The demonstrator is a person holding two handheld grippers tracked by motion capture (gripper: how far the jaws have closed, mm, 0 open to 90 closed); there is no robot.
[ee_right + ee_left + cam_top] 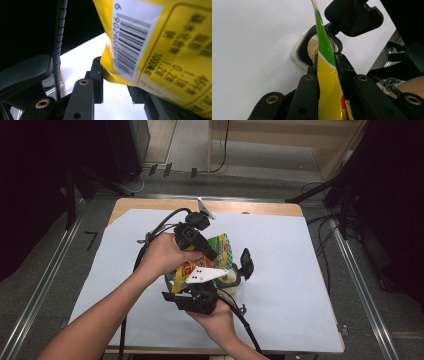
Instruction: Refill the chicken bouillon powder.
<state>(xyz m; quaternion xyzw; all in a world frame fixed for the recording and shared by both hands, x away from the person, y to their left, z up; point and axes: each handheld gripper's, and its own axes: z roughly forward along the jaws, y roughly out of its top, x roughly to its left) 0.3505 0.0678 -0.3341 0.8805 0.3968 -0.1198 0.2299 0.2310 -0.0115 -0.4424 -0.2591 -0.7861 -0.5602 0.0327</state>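
Observation:
A yellow and green bag (223, 247) is held tilted over a clear container (231, 278) whose black flip lid (246, 263) stands open. My left gripper (212, 253) is shut on the bag's upper edge. In the left gripper view the bag (327, 77) runs up between the pads of that gripper (325, 61), right above the container's mouth (312, 47), where brownish granules show. My right gripper (200, 289) comes from the near side and is shut on the bag's lower corner. In the right gripper view the barcode side of the bag (162, 50) sits between its jaws (116, 77).
A white sheet (290, 260) covers the wooden table (250, 208). Black cables (150, 237) trail from both grippers over the sheet. Dark stands and metal floor rails (360, 270) flank the table on either side.

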